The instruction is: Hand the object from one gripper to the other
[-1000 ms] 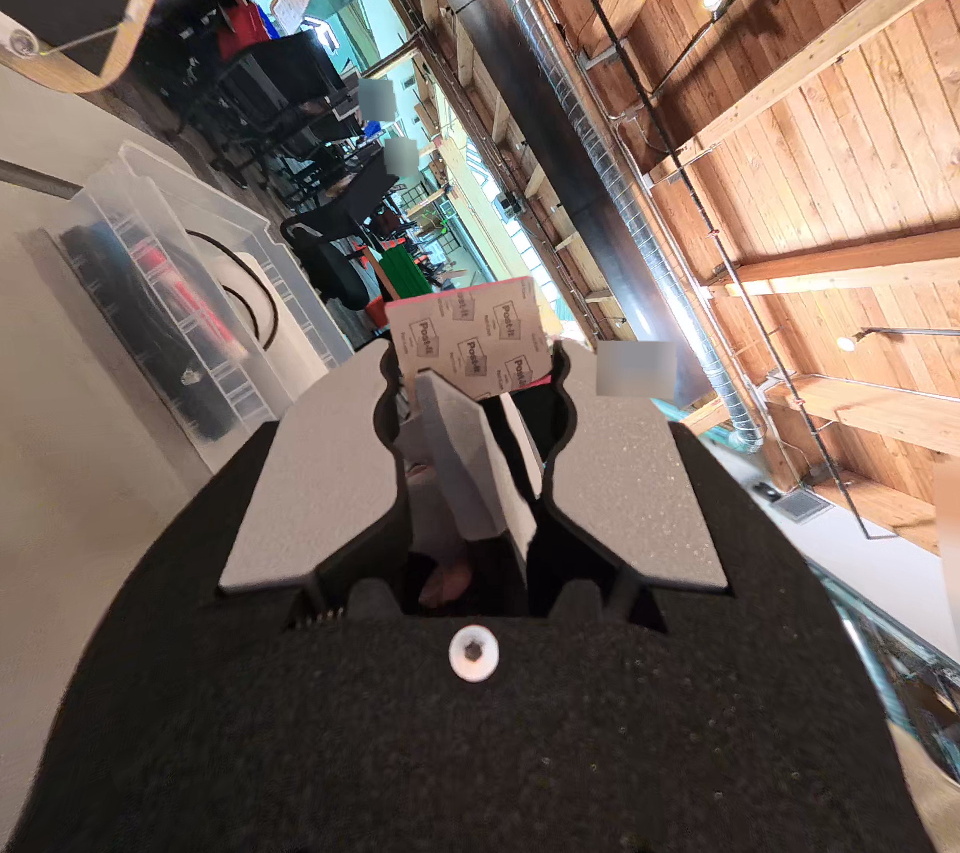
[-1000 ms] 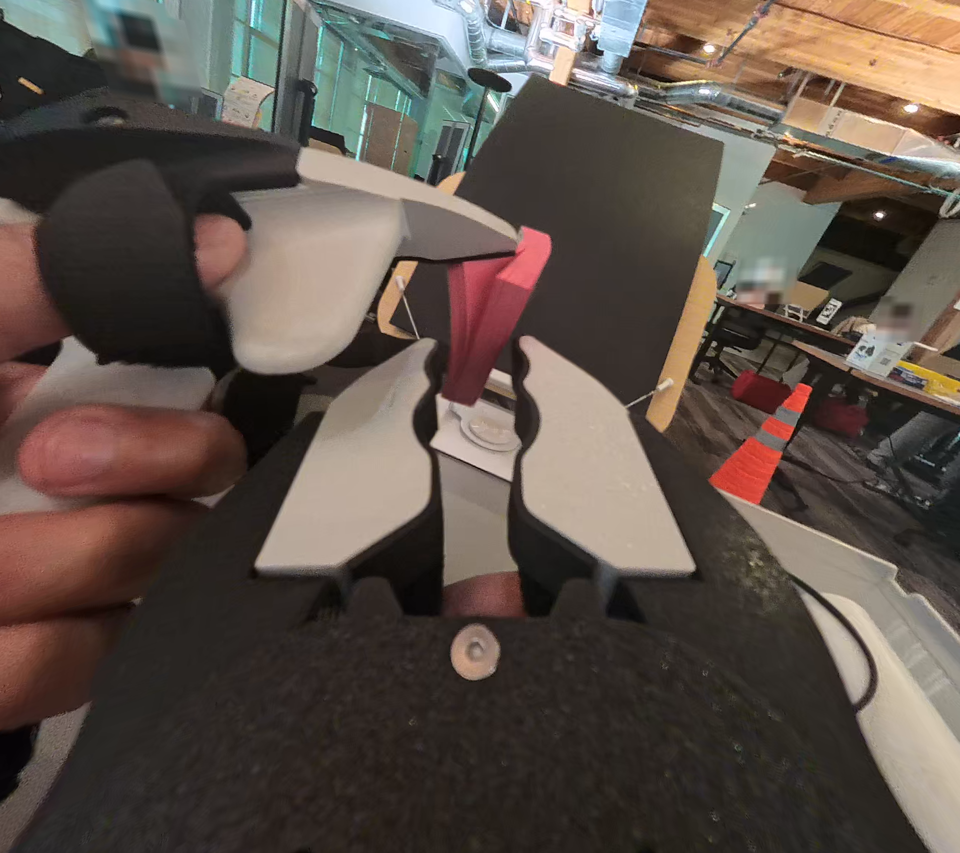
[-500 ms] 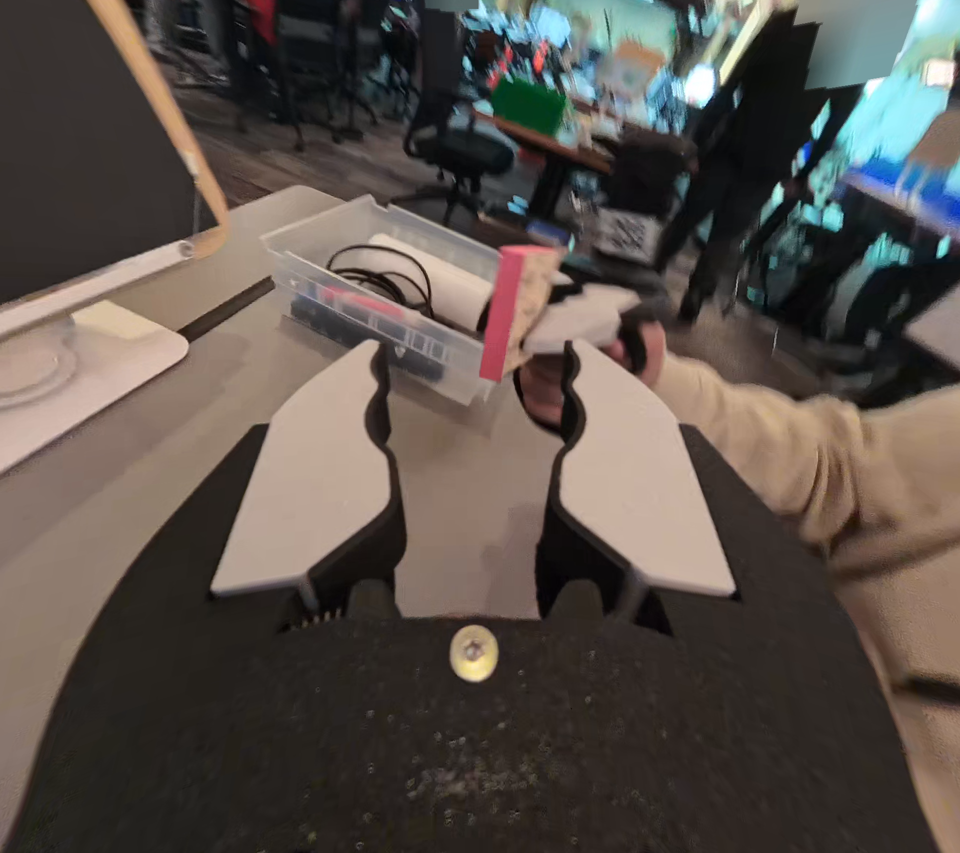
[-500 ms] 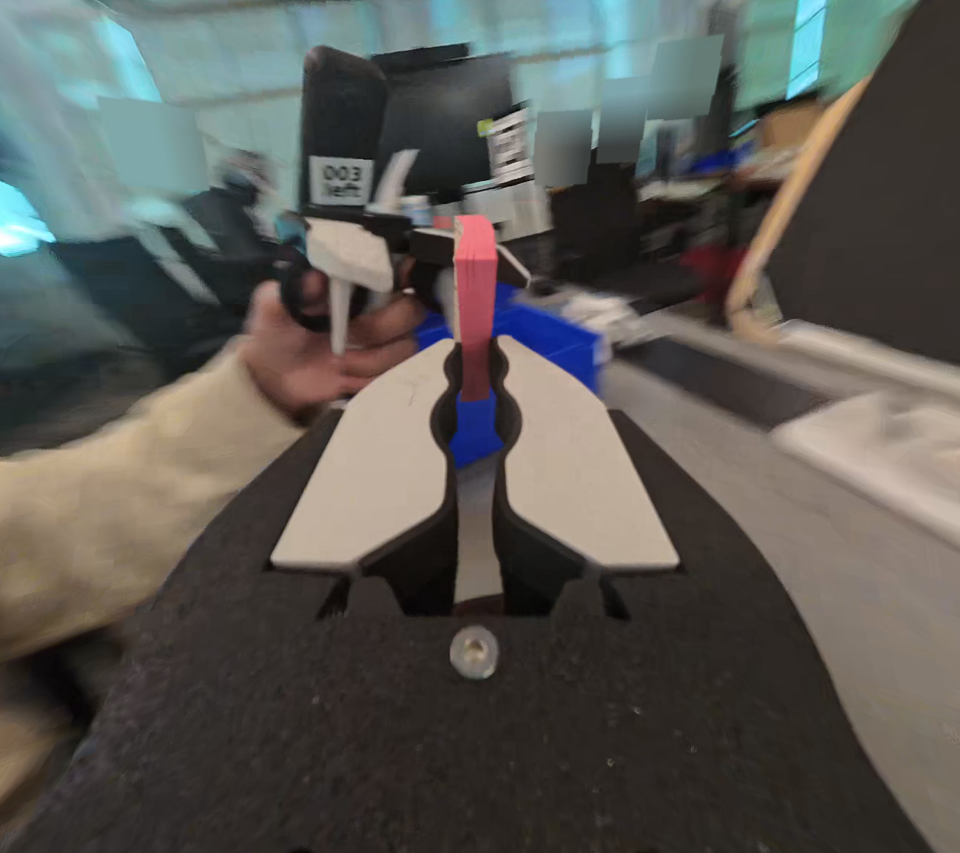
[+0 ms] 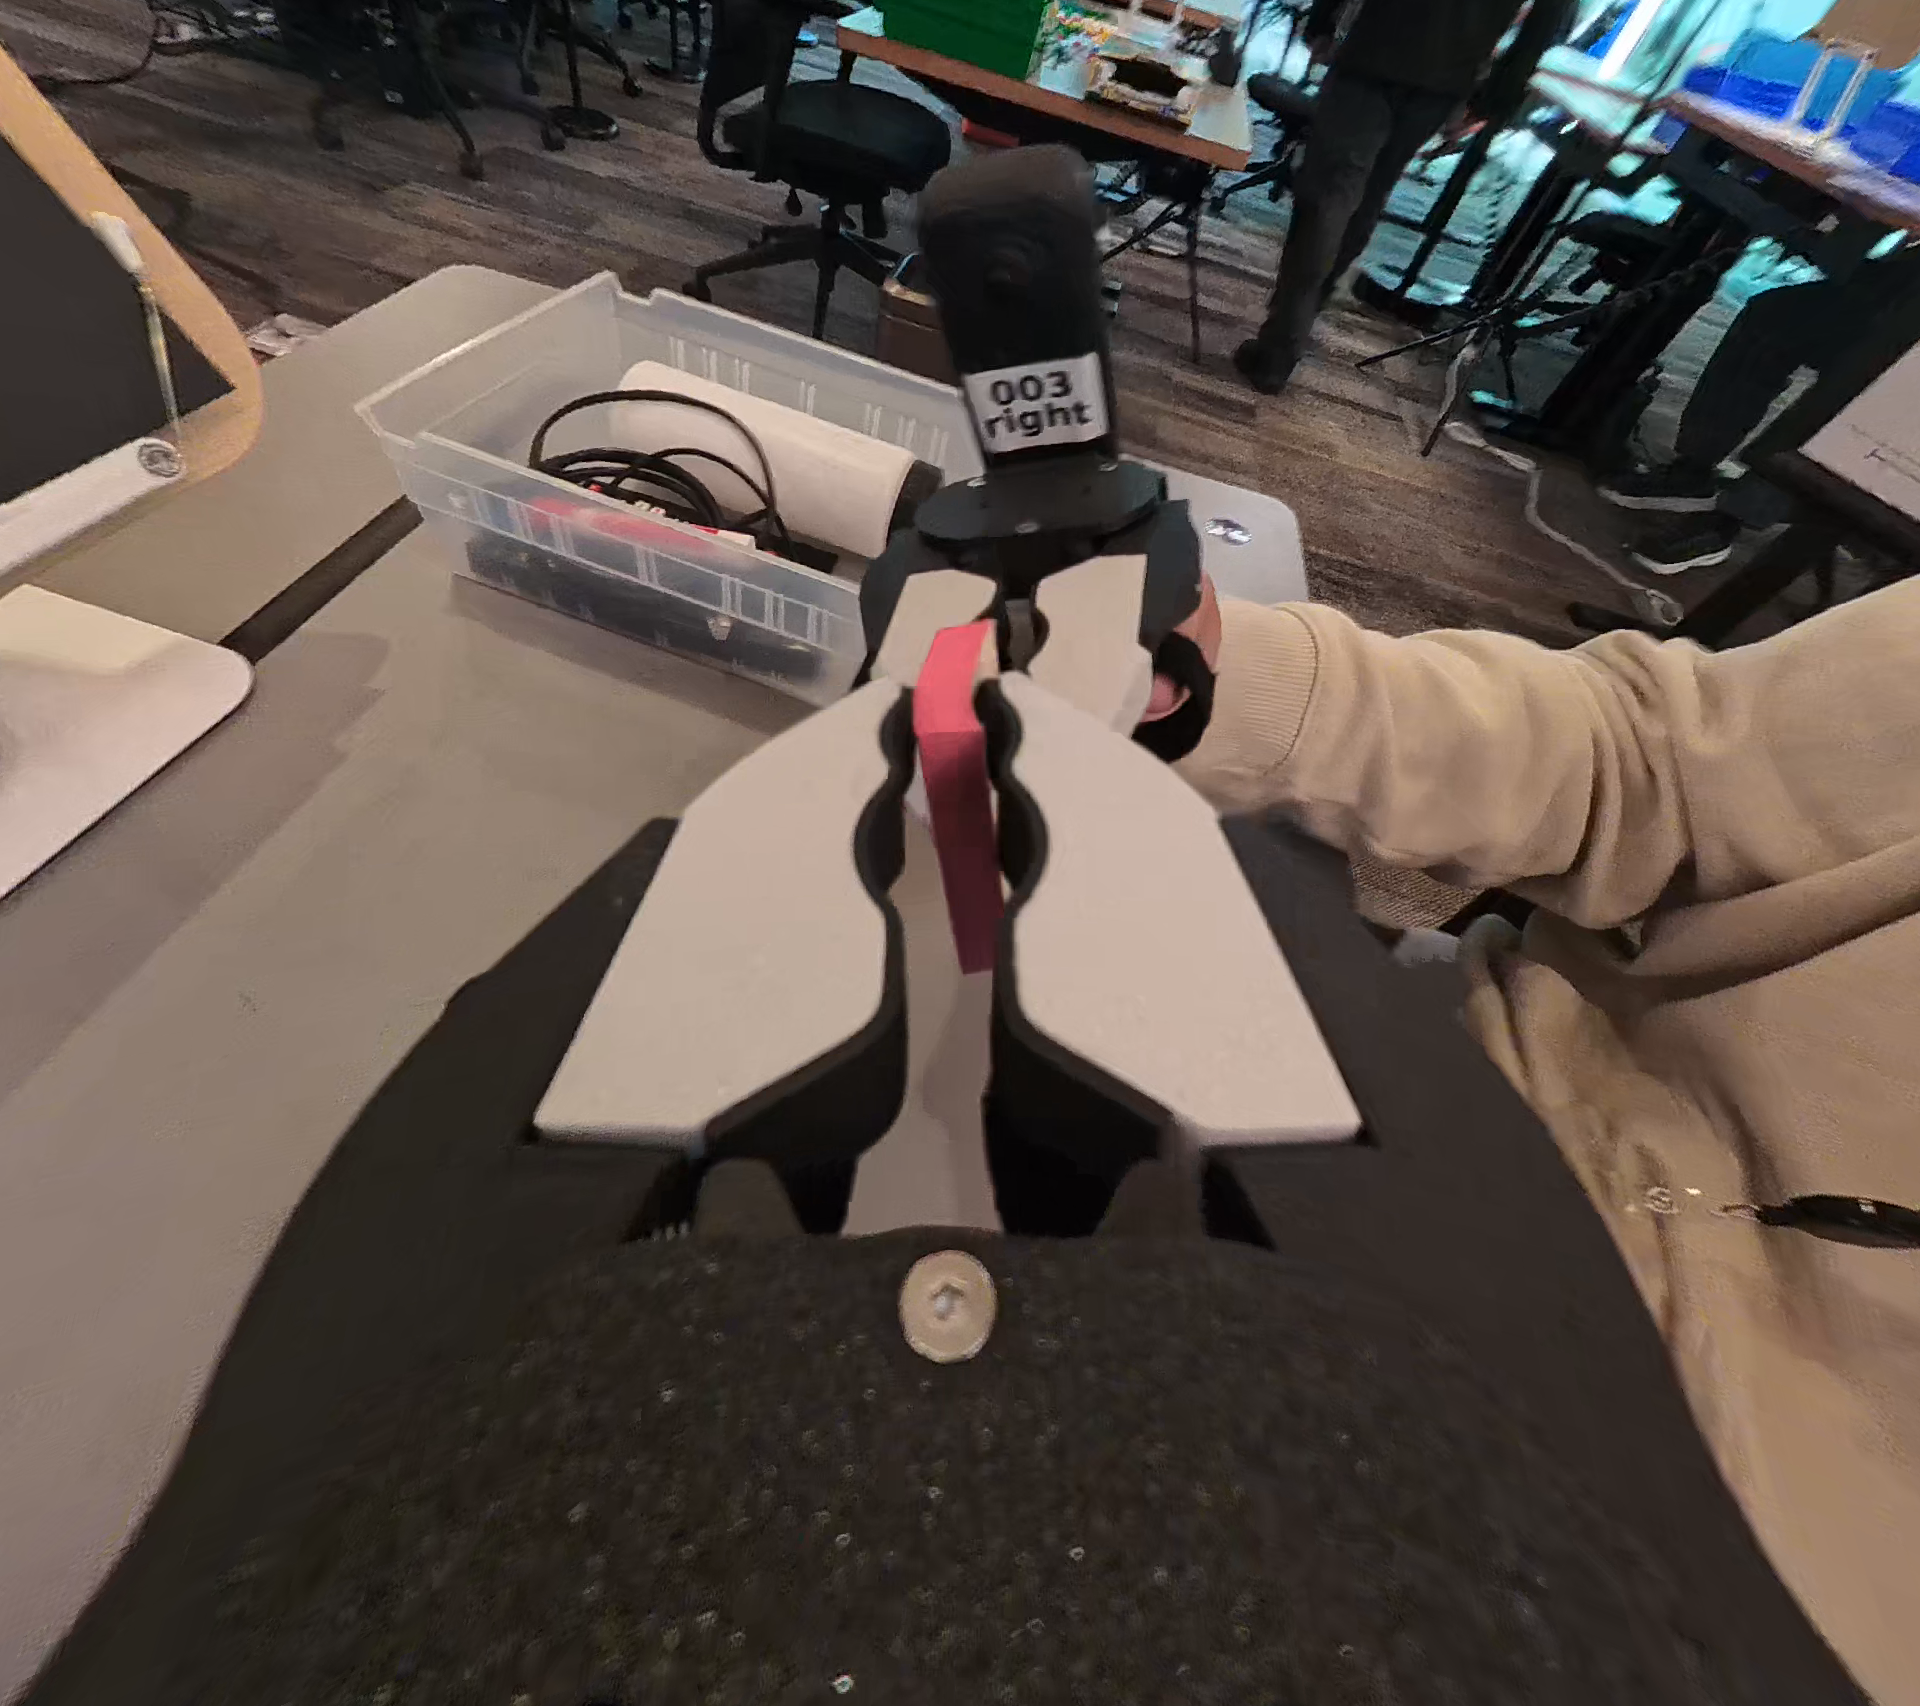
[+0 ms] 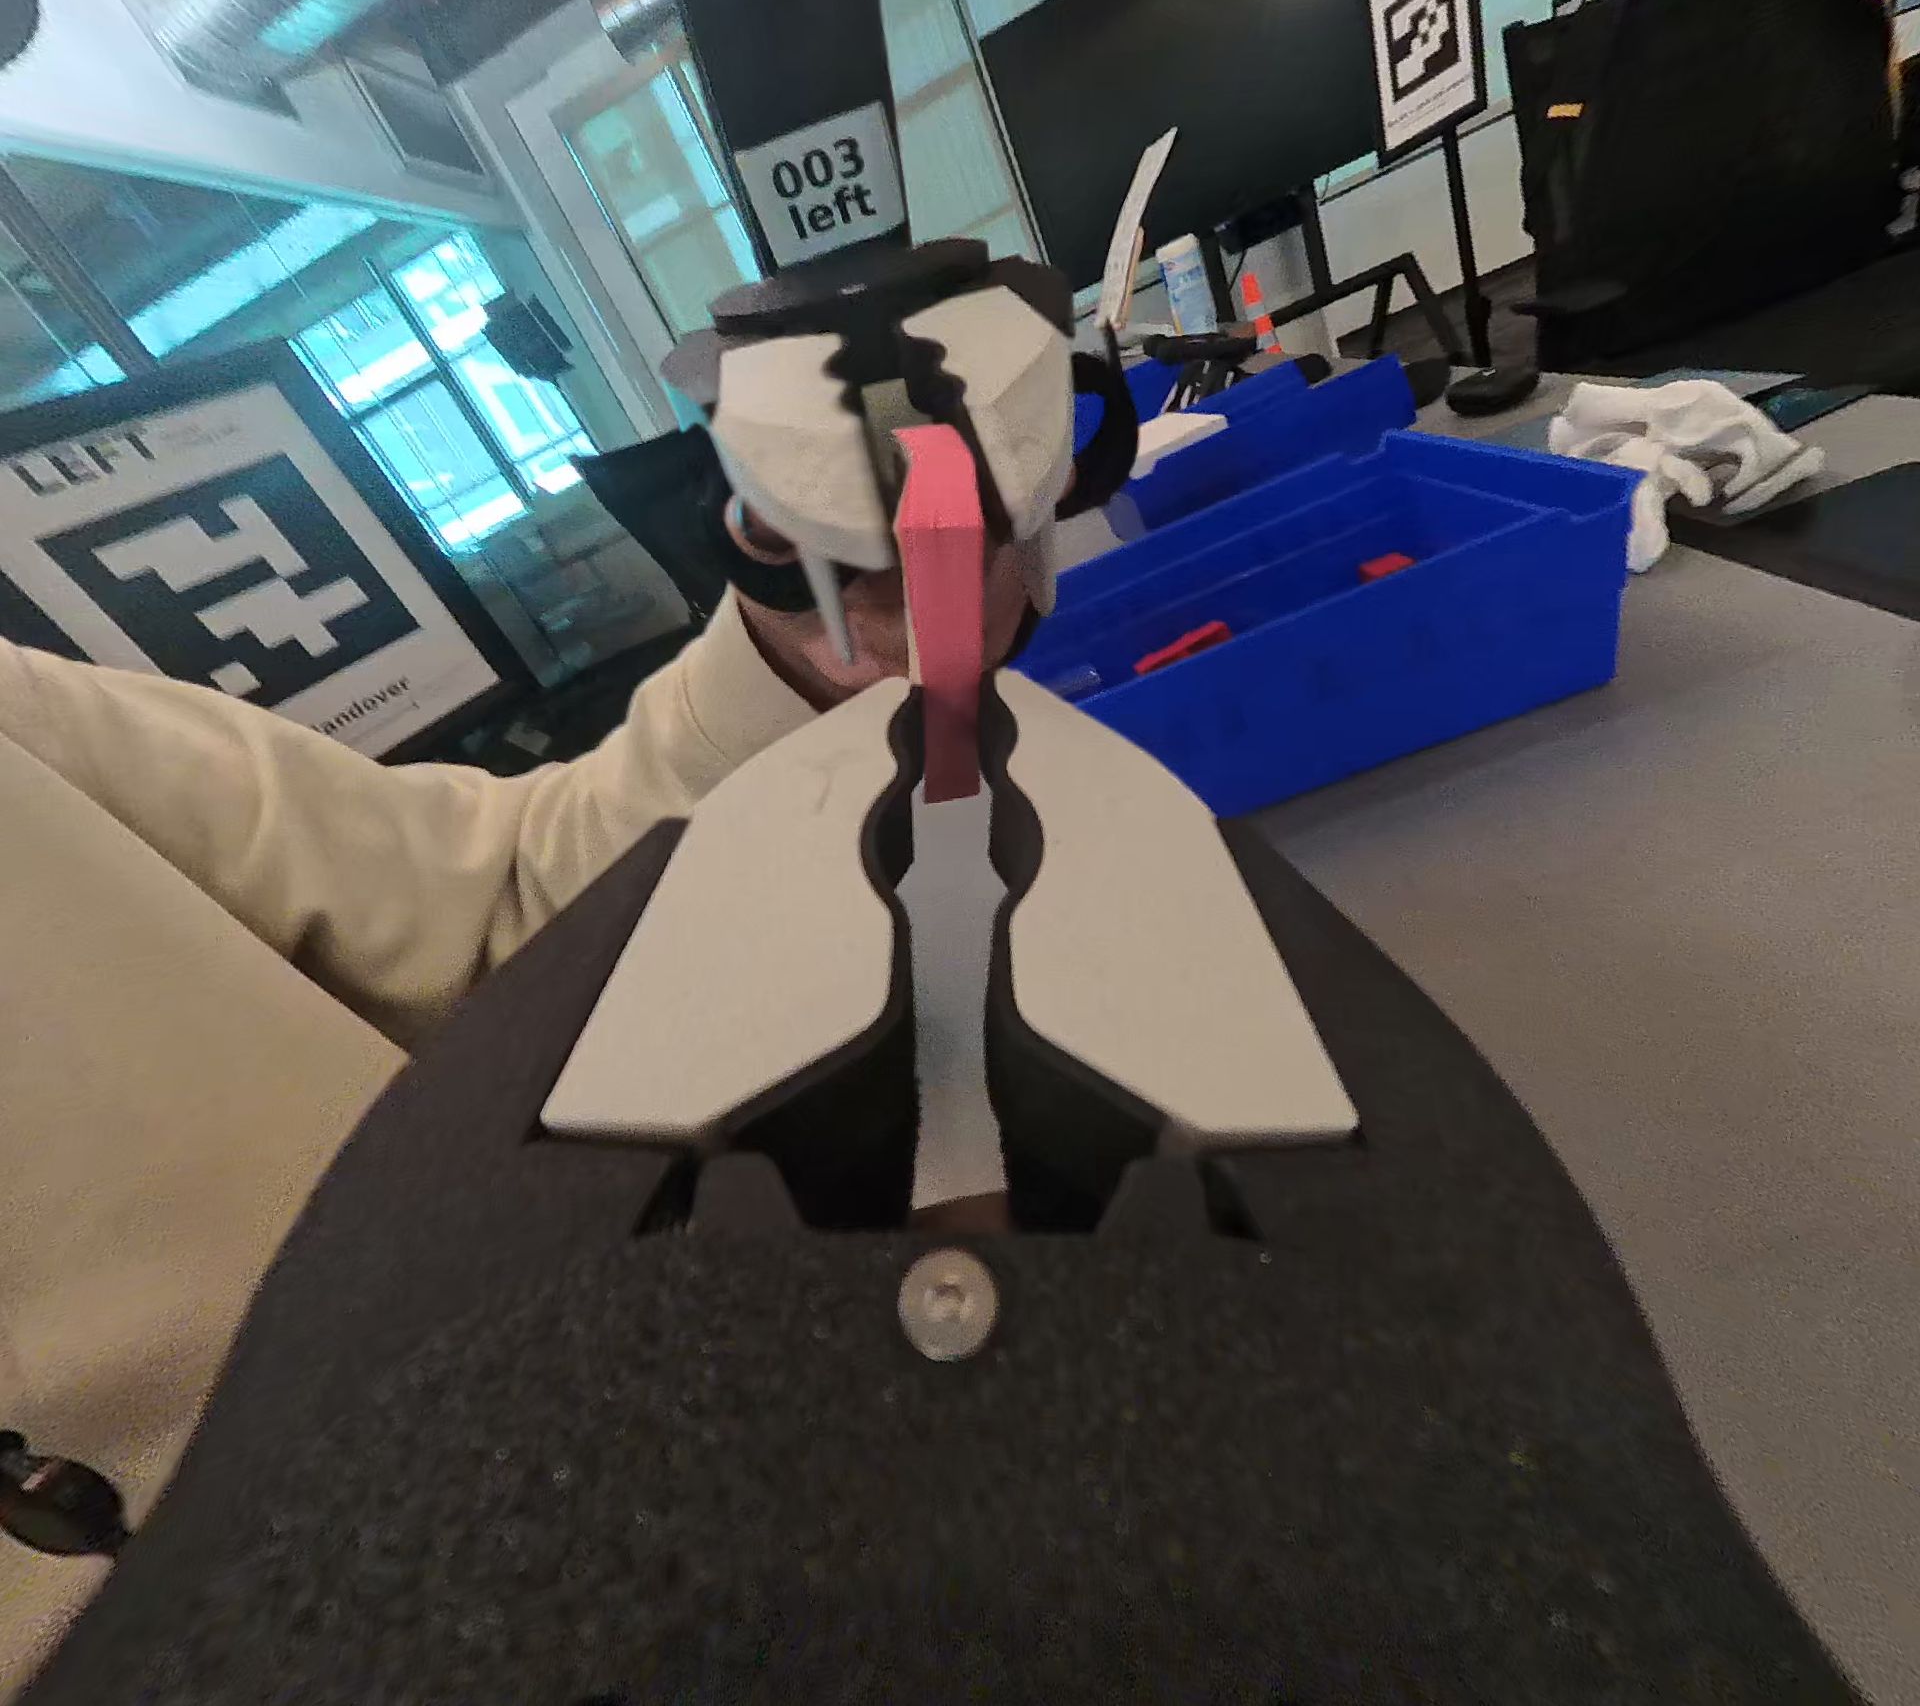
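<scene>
A pink sticky-note pad [image 5: 956, 804] is held on edge in the air between both grippers, which face each other above the grey table [image 5: 364, 825]. My left gripper [image 5: 948, 700] is shut on the near part of the pad. My right gripper [image 5: 1013, 648] is opposite, with the pad's far end between its fingers. In the right wrist view the pad [image 6: 940, 576] has its lower end pinched between my right gripper's tips [image 6: 948, 700] and its upper end in the left gripper [image 6: 914, 451]. Cream sleeves show behind each gripper.
A clear plastic bin [image 5: 644, 493] with black cables and a white roll stands on the table beyond the left gripper. A blue bin [image 6: 1351, 617] with small red items and a white cloth [image 6: 1683, 451] lie to the right. A white stand base [image 5: 94, 700] is at the left. Office chairs and desks stand beyond. Less than 4 cm separates the two grippers' tips.
The left gripper was open and apart from the pad; it has now moved onto the pad and shut on it. The right gripper has kept hold of the pad throughout.
</scene>
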`<state>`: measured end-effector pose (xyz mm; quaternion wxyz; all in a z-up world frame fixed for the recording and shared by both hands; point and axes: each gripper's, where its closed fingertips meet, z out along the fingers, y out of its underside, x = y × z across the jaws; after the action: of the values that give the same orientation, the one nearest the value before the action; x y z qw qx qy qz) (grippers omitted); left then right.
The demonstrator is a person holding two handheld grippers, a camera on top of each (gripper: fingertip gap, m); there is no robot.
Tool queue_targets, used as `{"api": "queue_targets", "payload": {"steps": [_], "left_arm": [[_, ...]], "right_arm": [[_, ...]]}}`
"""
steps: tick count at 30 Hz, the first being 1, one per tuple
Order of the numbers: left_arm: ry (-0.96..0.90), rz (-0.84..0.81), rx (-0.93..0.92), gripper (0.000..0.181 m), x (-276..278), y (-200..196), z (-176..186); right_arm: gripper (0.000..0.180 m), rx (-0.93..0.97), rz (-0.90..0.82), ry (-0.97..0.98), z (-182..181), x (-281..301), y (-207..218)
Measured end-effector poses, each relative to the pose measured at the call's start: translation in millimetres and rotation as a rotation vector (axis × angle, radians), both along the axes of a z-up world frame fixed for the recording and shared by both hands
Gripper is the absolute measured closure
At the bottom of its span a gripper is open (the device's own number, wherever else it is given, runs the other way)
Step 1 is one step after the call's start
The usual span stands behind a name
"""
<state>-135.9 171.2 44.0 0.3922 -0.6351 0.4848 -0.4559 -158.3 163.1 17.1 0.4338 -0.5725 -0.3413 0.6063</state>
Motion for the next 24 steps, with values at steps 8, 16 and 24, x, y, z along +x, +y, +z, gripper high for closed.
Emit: {"api": "queue_targets", "payload": {"steps": [8,16,24], "left_arm": [[0.193,0.169,0.204,0.171,1.5,18.5,-16.6],[0.307,0.219,0.269,0.172,-2.7,30.0,-34.3],[0.258,0.333,0.12,0.172,-8.8,48.6,-34.3]], "right_arm": [[0.152,0.024,-0.197,-0.077,-16.4,19.9,27.5],[0.149,0.044,-0.394,-0.418,-62.9,47.8,52.1],[0.131,0.356,-0.814,-0.641,-84.8,58.6,73.3]]}}
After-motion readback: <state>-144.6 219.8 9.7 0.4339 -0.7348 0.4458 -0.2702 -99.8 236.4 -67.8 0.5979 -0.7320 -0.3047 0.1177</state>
